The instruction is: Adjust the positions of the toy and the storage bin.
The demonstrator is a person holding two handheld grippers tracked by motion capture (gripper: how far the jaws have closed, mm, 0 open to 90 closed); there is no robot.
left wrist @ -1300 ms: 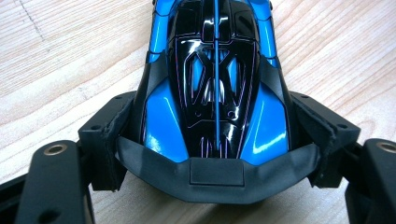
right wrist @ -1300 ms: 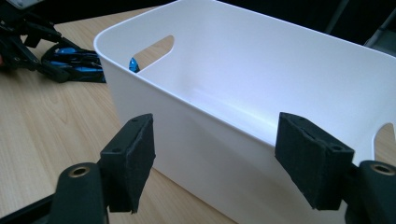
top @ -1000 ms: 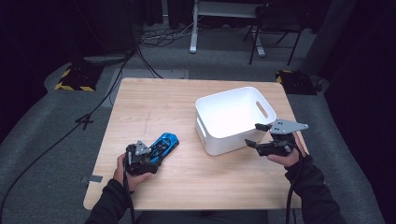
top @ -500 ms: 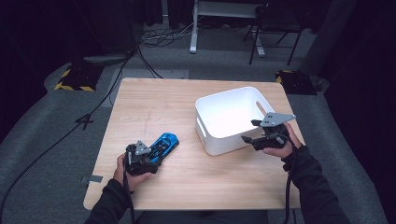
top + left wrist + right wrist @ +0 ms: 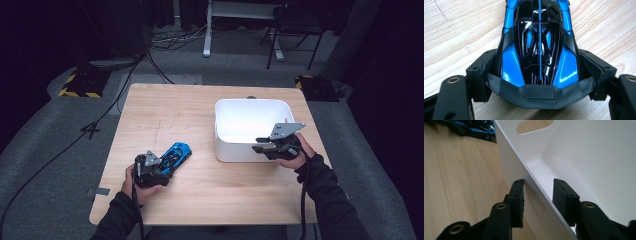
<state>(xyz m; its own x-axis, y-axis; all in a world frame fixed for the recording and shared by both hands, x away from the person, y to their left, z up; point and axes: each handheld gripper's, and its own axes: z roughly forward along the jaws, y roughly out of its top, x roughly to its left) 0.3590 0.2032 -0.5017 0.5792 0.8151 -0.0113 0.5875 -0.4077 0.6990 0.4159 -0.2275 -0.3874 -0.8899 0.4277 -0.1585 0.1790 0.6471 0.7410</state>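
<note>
Left tongs (image 5: 540,82) clenched the glossy blue-and-black toy car (image 5: 539,42) on the table (image 5: 200,200); right tongs (image 5: 537,202), just closing, pinched the white plastic bin's (image 5: 235,150) wall; next, seemingly, steadying it and lifting the car in.

Sleeves: the person is wearing dark, long sleeves reaching to the wrists.
Left gripper (image 5: 165,165): black body, a grey three-cornered plate sitting on top, a black cable trailing back along the forearm.
Right gripper (image 5: 261,144): black, wearing the same grey plate, its cable running down the sleeve.
Jaws: black arms showing brass-ringed pivot holes; pads (image 5: 517,202) looking matte, with small screw holes.
</note>
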